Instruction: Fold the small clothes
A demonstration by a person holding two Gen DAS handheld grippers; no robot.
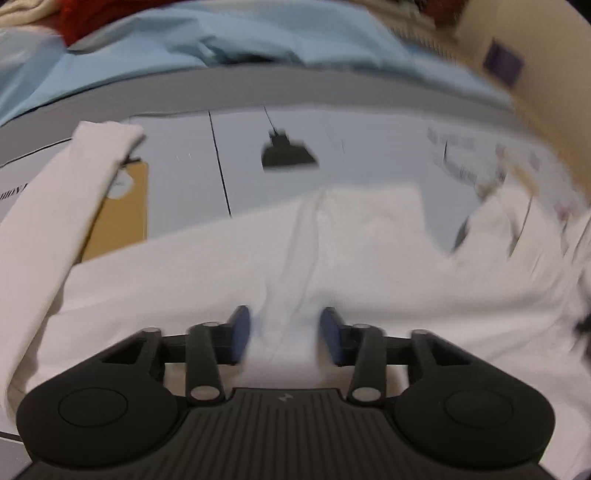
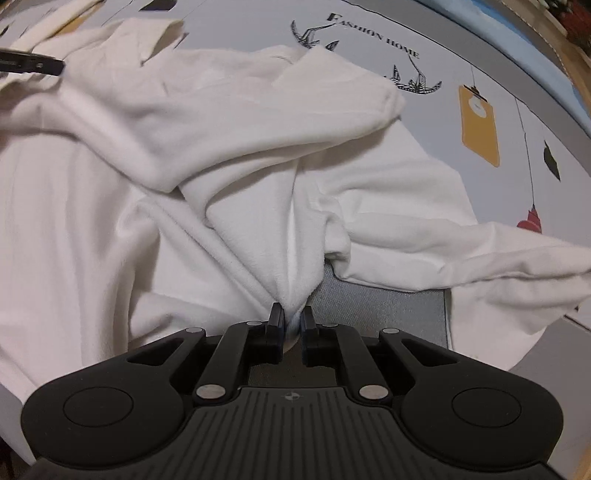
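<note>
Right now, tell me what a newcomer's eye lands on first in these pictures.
The rumpled white garment fills both views, spread over a grey printed cloth. The right gripper pinches a gathered fold of it at the near edge, while a ridge of fabric runs between the left gripper fingers, which stand apart. Next come the cloth's prints: a yellow tag and the words FASHION HOME.

Even, soft indoor light was seen; left wrist view was motion-blurred, worst at right; right view stayed sharp; fisheye edges were bent.
</note>
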